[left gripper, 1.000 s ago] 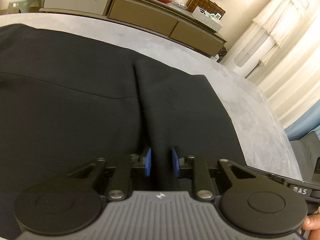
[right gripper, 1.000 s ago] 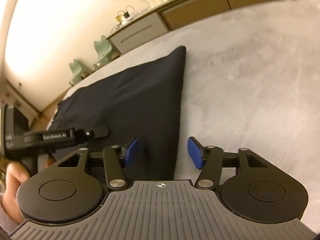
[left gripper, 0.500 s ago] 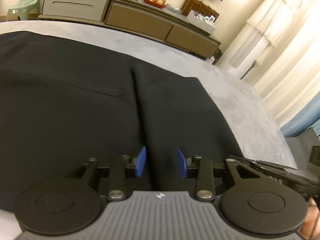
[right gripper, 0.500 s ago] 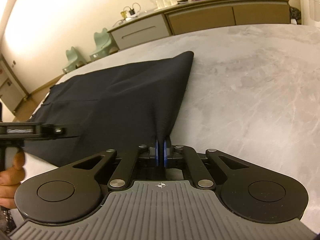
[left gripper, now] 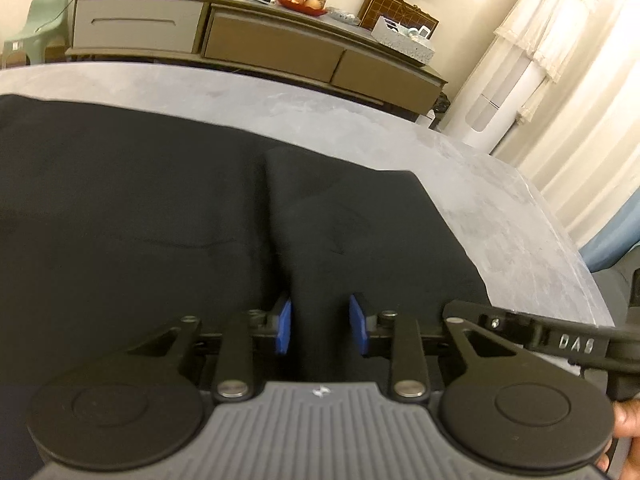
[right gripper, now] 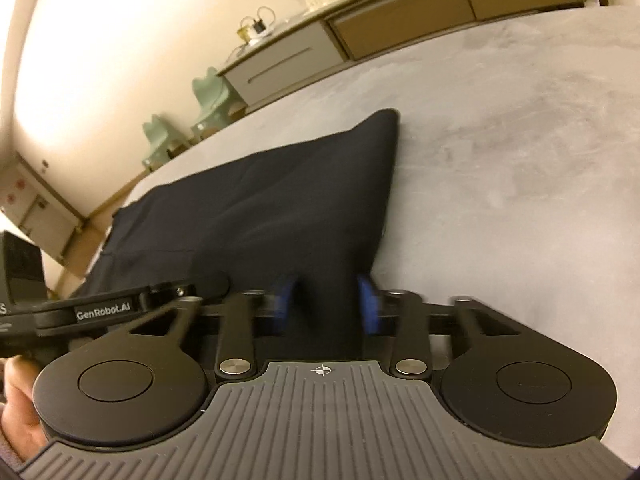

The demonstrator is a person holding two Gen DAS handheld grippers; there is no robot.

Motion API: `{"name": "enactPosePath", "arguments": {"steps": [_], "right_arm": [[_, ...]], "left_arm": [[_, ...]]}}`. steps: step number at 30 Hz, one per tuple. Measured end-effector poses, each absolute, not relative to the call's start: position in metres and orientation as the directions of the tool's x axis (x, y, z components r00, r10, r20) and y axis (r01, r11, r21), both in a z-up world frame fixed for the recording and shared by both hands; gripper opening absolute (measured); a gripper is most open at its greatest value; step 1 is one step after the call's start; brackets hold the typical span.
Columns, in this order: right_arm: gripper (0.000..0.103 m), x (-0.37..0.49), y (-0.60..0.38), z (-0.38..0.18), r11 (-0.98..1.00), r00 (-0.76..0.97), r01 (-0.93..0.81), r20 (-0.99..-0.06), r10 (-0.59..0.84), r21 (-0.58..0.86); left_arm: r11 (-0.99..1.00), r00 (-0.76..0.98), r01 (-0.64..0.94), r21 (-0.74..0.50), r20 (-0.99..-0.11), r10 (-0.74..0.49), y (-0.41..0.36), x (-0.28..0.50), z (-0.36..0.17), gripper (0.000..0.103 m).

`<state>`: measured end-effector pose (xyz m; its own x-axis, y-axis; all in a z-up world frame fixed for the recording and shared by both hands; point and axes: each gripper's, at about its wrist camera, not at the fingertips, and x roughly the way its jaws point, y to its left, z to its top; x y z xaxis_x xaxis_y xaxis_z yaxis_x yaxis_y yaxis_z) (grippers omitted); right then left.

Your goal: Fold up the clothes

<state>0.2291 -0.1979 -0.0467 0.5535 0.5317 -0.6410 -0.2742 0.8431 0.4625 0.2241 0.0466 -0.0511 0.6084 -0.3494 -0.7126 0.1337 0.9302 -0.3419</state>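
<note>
A black garment [left gripper: 140, 220] lies spread over the grey table [left gripper: 500, 220], with a raised lengthwise fold running up from my left gripper [left gripper: 320, 328]. That fold sits between the blue pads [left gripper: 283, 330] while the jaws are closing; I see no firm pinch. In the right wrist view the garment [right gripper: 260, 208] tapers to a corner at the far end. My right gripper [right gripper: 326, 304] straddles its near right edge. Its jaws are opening, with cloth loose between the blurred blue pads [right gripper: 370, 308].
A long sideboard [left gripper: 260, 44] with bowls and glasses stands behind the table. Green chairs [right gripper: 208, 92] are by the wall. Bare grey table [right gripper: 520, 160] stretches right of the garment. Each view shows the other tool's side arm [left gripper: 576, 344] and a hand [right gripper: 20, 420].
The right jaws clamped tight on the garment's edge half a second ago and have now spread apart again. The left jaws widened, then narrowed a little. Both views shifted slightly.
</note>
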Motion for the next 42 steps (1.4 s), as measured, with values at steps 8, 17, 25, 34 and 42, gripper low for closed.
{"name": "enactPosePath", "arguments": {"steps": [8,17,25,34,42], "right_arm": [[0.003,0.221,-0.206,-0.045,0.869,0.59,-0.249,-0.645,0.486,0.427],[0.0,0.197,-0.262,-0.037,0.916,0.629,-0.197,-0.672,0.391,0.348],[0.002,0.186,-0.288,-0.033,0.892,0.631,-0.199,-0.644,0.433,0.405],[0.011,0.176,-0.21,-0.037,0.88,0.595,-0.425,-0.669,0.447,0.21],[0.049,0.165,-0.186,-0.035,0.838,0.581,-0.529,-0.663,0.473,0.134]], "left_arm": [[0.918,0.604,0.106,-0.381,-0.709,-0.364,0.06,0.2,-0.055,0.032],[0.903,0.628,0.109,-0.415,-0.676,-0.386,0.088,0.145,-0.03,0.032],[0.87,0.582,0.168,-0.464,-0.665,-0.468,0.064,0.143,-0.025,0.04],[0.935,0.58,0.126,-0.331,-0.74,-0.34,0.004,0.197,-0.045,0.025],[0.961,0.61,0.017,-0.277,-0.758,-0.229,0.015,0.181,-0.047,0.016]]}}
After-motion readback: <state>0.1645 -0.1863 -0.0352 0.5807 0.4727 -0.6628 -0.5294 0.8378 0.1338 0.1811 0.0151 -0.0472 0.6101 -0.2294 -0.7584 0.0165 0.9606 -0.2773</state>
